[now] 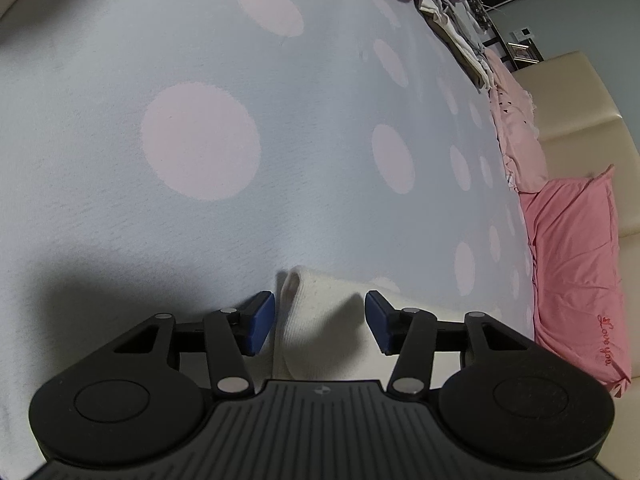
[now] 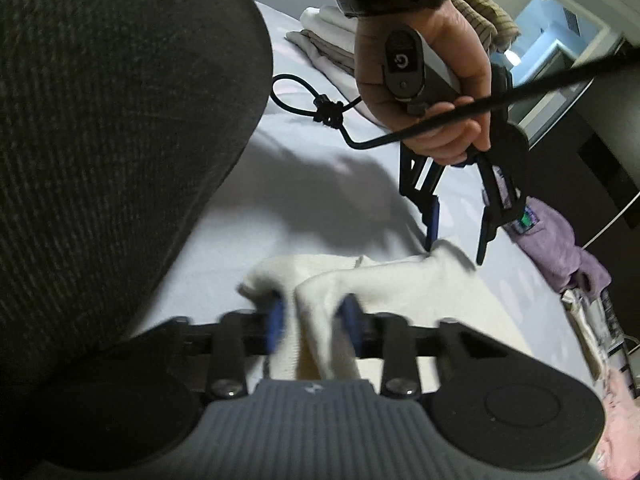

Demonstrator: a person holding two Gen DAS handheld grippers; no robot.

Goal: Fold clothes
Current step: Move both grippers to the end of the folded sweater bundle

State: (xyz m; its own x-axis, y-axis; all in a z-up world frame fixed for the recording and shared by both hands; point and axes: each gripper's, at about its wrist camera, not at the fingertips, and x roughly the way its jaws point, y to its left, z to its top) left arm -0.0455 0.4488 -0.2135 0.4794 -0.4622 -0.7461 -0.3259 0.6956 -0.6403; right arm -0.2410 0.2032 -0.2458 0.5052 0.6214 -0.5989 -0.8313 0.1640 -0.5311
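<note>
Both wrist views low, close; share white garment (image 1: pixel 316 328).

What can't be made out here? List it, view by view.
- Left wrist view: the near part of the white cloth is hidden behind the left hand-held gripper.
- Right wrist view: motion blur smears the right hand-held gripper; its grip is unclear.
- Right wrist view: a dark sleeve covers the bed's left side.
</note>
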